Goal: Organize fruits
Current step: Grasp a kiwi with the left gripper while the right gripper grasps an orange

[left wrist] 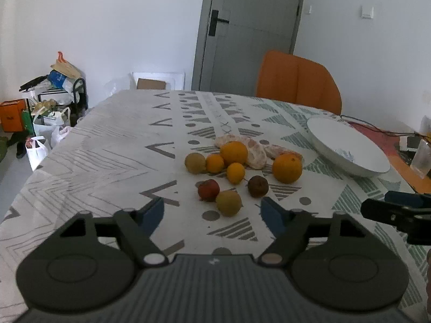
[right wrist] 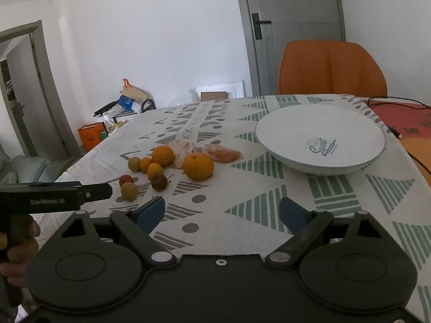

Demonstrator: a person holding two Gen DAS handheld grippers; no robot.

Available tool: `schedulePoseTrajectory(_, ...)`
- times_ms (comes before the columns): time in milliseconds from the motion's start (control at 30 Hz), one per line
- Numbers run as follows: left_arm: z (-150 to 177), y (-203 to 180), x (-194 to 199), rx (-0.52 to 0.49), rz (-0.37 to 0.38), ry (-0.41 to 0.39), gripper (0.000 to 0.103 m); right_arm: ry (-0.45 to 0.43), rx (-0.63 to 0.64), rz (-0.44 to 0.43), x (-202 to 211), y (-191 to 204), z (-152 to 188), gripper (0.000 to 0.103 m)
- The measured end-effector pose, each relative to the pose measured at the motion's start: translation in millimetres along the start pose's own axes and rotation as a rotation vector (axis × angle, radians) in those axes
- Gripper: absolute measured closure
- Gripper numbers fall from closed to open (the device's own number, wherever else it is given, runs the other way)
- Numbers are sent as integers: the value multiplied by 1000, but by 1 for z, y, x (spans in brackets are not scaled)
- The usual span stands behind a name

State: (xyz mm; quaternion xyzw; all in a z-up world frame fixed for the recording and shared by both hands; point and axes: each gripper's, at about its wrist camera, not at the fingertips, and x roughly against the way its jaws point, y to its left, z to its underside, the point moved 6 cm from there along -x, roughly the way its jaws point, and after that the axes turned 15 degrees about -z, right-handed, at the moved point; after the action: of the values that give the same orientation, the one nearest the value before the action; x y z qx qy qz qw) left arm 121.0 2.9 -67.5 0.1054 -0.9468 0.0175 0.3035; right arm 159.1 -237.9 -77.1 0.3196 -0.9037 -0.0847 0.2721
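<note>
Glossy ceramic bowl (right wrist: pixel 320 137) on matt cloth tablecloth (right wrist: pixel 269 202).

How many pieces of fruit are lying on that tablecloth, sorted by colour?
Orange whole fruits: 4, the biggest nearest the white bowl
Yellow-green fruits: 2, one nearest the camera
Red fruit: 1
Dark brown fruit: 1
Peeled citrus pieces: 2
Total: 10, none in the bowl
</note>
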Motion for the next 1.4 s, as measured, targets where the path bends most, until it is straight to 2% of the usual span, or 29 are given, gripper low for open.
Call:
schedulePoseTrajectory(200,1,-10,-20,-4,13,52,45,17,7,16,-16,-5,-4,24)
schedulePoseTrajectory(400,2,-18,-36,-9,13,67,54,21,13,17,-31,-6,-10,27)
schedulePoseTrajectory(467,0,-19,-38,-12,0,64,63,28,10,19,-37,-7,-12,29)
schedulePoseTrajectory(533,-2,-20,-38,-12,14,70,79,36,-1,20,-43,-8,-15,31)
schedulePoseTrajectory(600,-3,-18,-38,-1,30,83,78,39,-1,23,-48,-8,-17,33)
schedulePoseTrajectory(1400,-14,34,-35,101,-35,68,78,99,23,15,-105,1,-29,46)
